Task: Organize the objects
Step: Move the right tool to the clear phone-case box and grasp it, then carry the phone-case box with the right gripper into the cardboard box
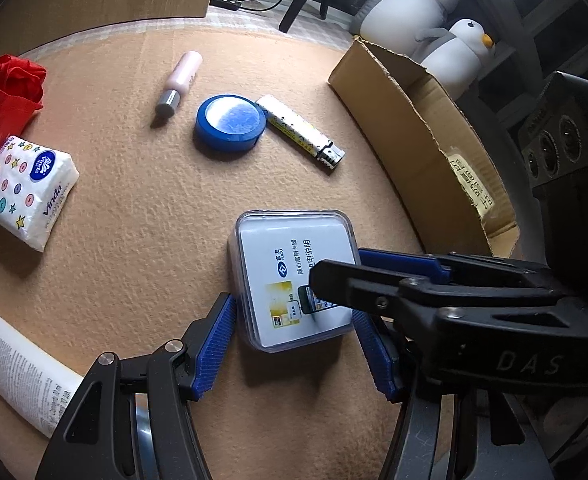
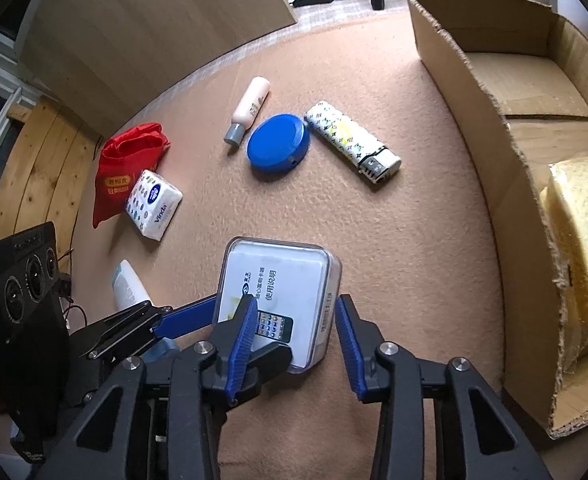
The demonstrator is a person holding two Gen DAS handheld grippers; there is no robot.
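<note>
A clear plastic case (image 1: 290, 280) with a white printed card inside lies on the tan mat. My left gripper (image 1: 294, 312) is shut on it, its blue pads pressing the case's two sides. In the right wrist view the same case (image 2: 278, 280) has the left gripper's fingers (image 2: 182, 322) reaching in from the left. My right gripper (image 2: 295, 304) straddles the case's right half. One pad hovers over the lid and the other stands just off the right wall, so it is open. It enters the left wrist view as the right gripper (image 1: 337, 266).
Farther back on the mat lie a blue round tin (image 2: 278, 148), a patterned lighter (image 2: 351, 140) and a pink bottle (image 2: 250, 108). To the left are a tissue pack (image 2: 154, 204), a red bag (image 2: 126, 164) and a white tube (image 2: 128, 286). An open cardboard box (image 2: 473, 120) at right holds a yellow pack (image 2: 577, 248).
</note>
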